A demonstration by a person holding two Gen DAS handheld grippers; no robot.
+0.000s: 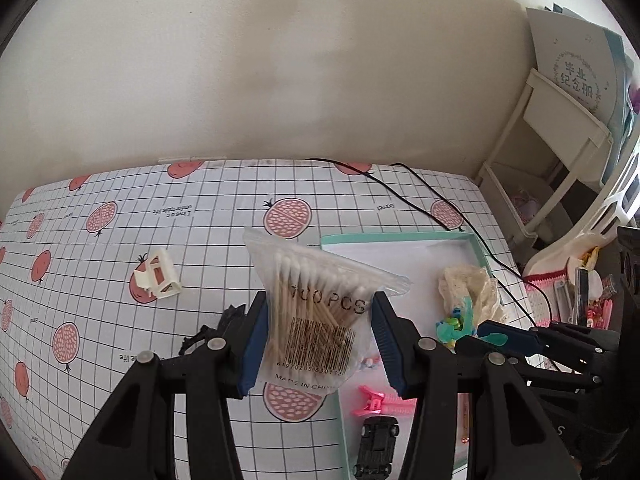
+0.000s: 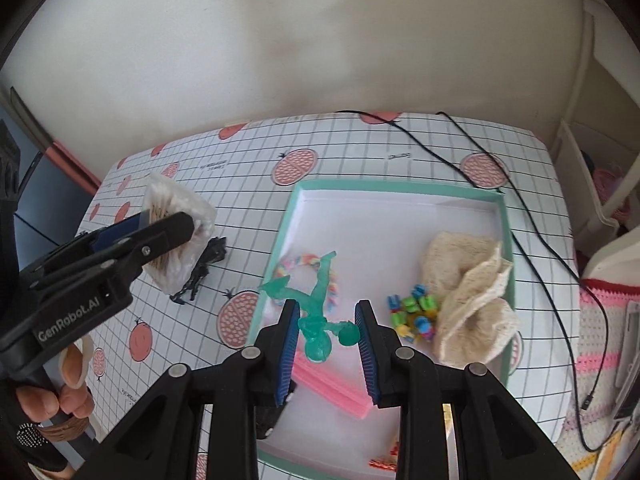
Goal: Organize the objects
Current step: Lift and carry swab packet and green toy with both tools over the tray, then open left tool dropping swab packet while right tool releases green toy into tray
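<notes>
1. Left gripper (image 1: pixel 318 332): jaws partly closed, clamped on a clear bag of cotton swabs (image 1: pixel 316 304); left pad presses the bag's side, right pad meets its upper corner only.
2. Bag held above the gridded tablecloth (image 1: pixel 120 240), upright between the pads; swab sticks run lengthwise away from the tool, cotton tips at the far end, barcode end nearest the camera.
3. Right gripper (image 2: pixel 328 344): jaws at medium width around a translucent green figure (image 2: pixel 316 320); contact with the pads hard to confirm, so holding or merely bracketing cannot be told.
4. Figure's long axis points forward along the fingers; round head nearest the tool, limbs spread ahead, over the near left part of the mint-rimmed tray (image 2: pixel 400 192).
5. In the tray: cream lace cloth (image 2: pixel 468 296) ahead-right of the right tool, coloured beads (image 2: pixel 412 312) just right of its pads, pink clip (image 2: pixel 332 388) beneath the jaws.
6. Ahead-left of the left tool: white clip (image 1: pixel 158 274) on the cloth.
</notes>
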